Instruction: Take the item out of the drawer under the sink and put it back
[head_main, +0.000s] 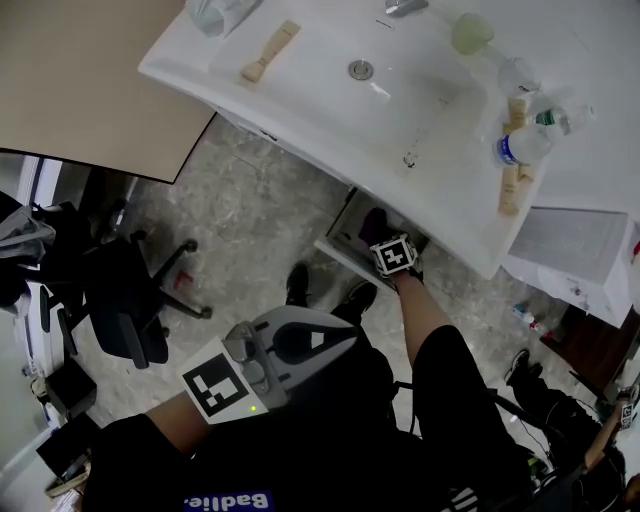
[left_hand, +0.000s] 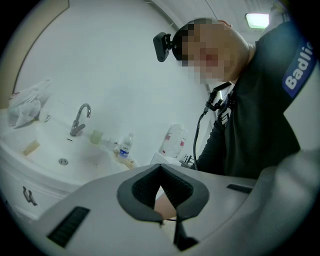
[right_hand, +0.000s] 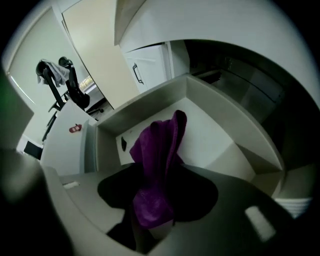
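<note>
Right gripper (right_hand: 155, 199): fingers (right_hand: 112, 192) stand wide. A purple cloth (right_hand: 161, 150) is bunched between them, not pinched as far as shows. The cloth's long axis runs from the fingers at 6 o'clock away to a folded peak near 12–1 o'clock, creases lengthwise. Its far end lies inside the open drawer (right_hand: 215, 145), white within, toward the 9 o'clock side of the drawer's floor. The gripper aims steeply down into the drawer. A dark cabinet hollow (right_hand: 240, 80) lies behind the drawer from 1 to 3 o'clock, and a white cabinet door (right_hand: 150, 65) with a bar handle stands at 11–12 o'clock. In the head view the drawer is pulled out under the front edge of the white sink bench (head_main: 300, 110), whose rim overhangs it at 12 o'clock. The person's right arm (head_main: 415, 310) reaches down to it. Left gripper (left_hand: 161, 172): held about level close to the person's chest, its fingers (left_hand: 142, 192) drawn together at the tips with nothing in them. On the bench are a faucet (left_hand: 80, 119), a green cup (head_main: 472, 32), a water bottle (head_main: 523, 147) and a pale wooden brush (head_main: 270, 52) at 10 o'clock of the basin. The floor (head_main: 250, 200) is grey mottled tile. A black office chair (head_main: 130, 300) sits at 9 o'clock, well apart from the drawer. The person's dark shoes (head_main: 297, 283) are just beside the drawer front.
</note>
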